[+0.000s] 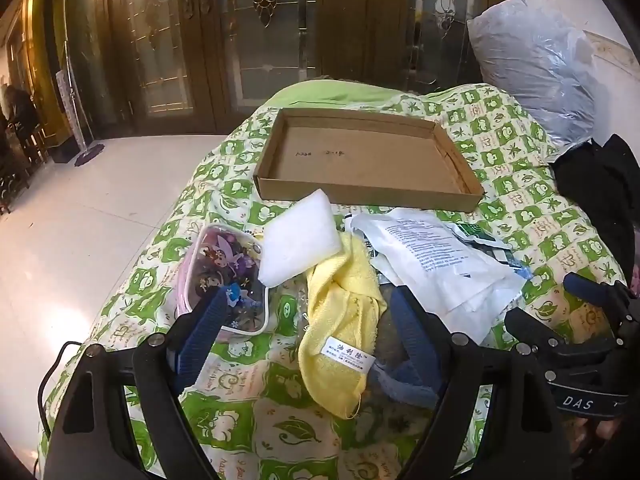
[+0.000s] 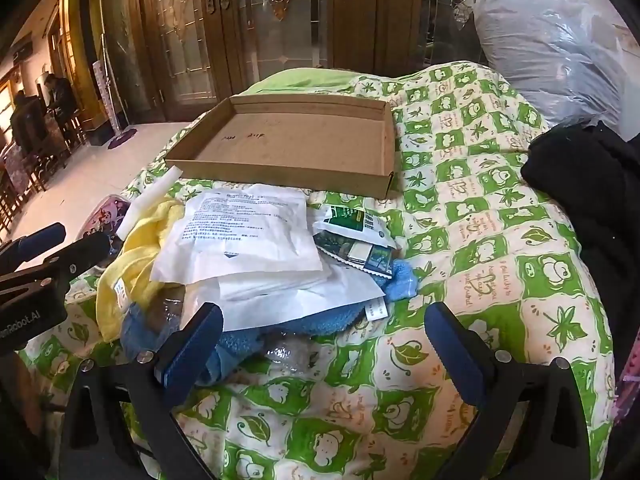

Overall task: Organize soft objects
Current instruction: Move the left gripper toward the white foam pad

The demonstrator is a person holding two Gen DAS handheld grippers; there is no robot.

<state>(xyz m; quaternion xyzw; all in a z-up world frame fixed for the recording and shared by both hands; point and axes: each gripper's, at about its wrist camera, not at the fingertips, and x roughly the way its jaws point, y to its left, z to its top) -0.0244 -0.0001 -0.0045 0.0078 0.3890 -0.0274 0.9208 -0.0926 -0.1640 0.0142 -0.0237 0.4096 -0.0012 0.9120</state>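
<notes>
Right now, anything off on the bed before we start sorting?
Nothing damaged or spilled. The soft items sit in a loose heap: white packet overlapping the yellow towel and blue cloth. The cardboard tray is empty.

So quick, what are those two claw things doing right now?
Left gripper: open, holding nothing, over the yellow towel.
Right gripper: open, holding nothing.

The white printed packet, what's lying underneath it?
Under the white printed packet lie more white sheets, then a blue towel. A yellow towel tucks under its left edge. Anything deeper is covered.
</notes>
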